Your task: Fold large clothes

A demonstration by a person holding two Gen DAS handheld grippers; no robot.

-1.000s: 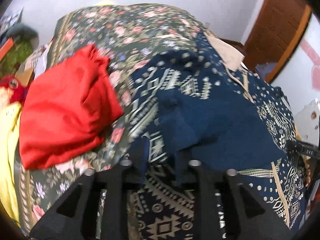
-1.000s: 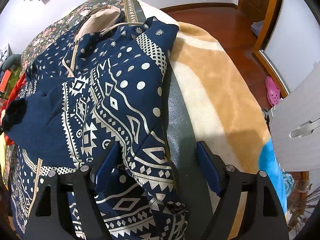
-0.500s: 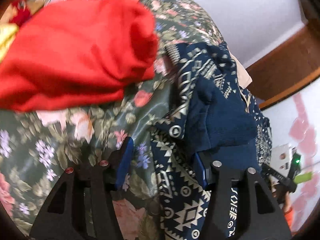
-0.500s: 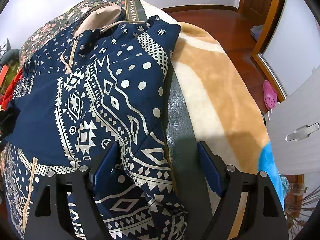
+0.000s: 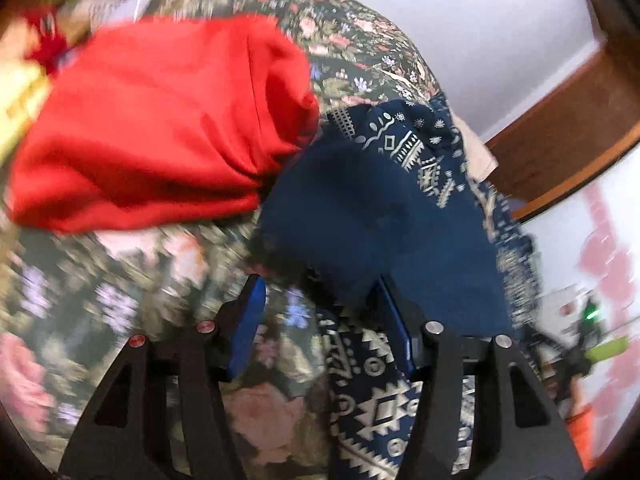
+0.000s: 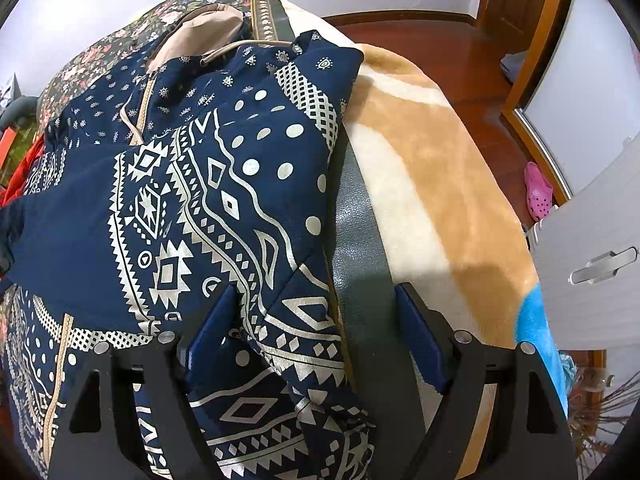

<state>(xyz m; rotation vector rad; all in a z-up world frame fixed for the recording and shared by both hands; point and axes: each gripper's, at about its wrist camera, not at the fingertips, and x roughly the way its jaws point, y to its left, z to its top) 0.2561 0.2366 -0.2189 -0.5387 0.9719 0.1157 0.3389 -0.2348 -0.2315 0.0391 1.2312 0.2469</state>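
Observation:
A navy hoodie (image 6: 208, 208) with a silver geometric print and a beige hood lies spread on the bed, one sleeve folded across its front. In the left wrist view its plain navy cuff end (image 5: 372, 220) lies just ahead of my left gripper (image 5: 320, 308), which is open and empty over the hoodie's edge. My right gripper (image 6: 316, 320) is open, its fingers straddling the hoodie's right side edge and the dark bed strip; it holds nothing.
A folded red garment (image 5: 160, 128) lies on the floral bedspread (image 5: 120, 300) left of the hoodie. A tan and cream blanket (image 6: 432, 176) covers the bed's right side. A white cabinet (image 6: 592, 264), a pink slipper (image 6: 538, 190) and wooden floor are at right.
My left gripper let go of the navy sleeve, opened and swung left toward the red garment; the view is blurred. The sleeve now lies across the hoodie. The right gripper barely moved.

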